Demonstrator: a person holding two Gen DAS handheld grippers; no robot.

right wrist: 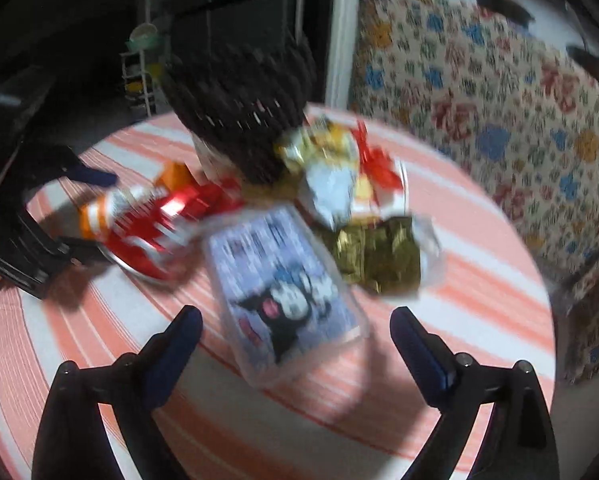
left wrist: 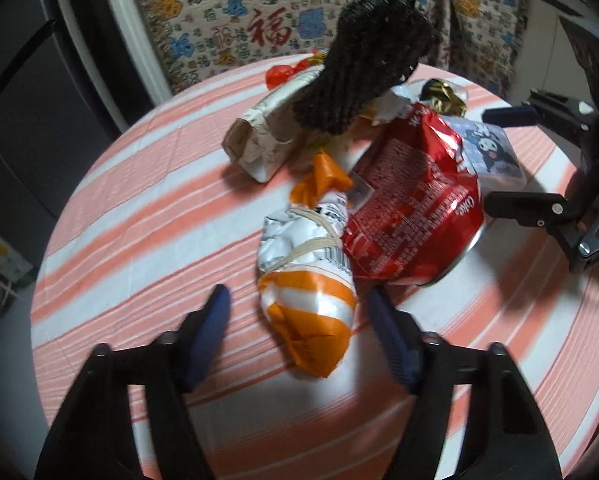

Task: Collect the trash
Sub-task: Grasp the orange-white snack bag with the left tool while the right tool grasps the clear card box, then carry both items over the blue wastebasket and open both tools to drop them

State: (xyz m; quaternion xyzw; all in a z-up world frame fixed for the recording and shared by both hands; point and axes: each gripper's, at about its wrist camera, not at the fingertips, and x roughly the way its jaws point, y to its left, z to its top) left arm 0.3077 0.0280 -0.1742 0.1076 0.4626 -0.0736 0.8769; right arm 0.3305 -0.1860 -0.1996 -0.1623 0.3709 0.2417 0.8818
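Pink and white stripes cover the round tablecloth [left wrist: 139,216] where the trash lies. I tip my left gripper [left wrist: 299,320] down over the orange and white crinkly bag tied with a rubber band [left wrist: 307,292]; my blue pads sit on each side, not squeezing it. I tip my right gripper [right wrist: 295,328] down too, its jaws wide apart around the clear plastic box with a cartoon picture [right wrist: 283,292], not touching. Beside them lie a shiny red snack bag [left wrist: 415,204] and gold foil wrappers [right wrist: 375,256]. A dark woven basket [left wrist: 371,56] leans behind them.
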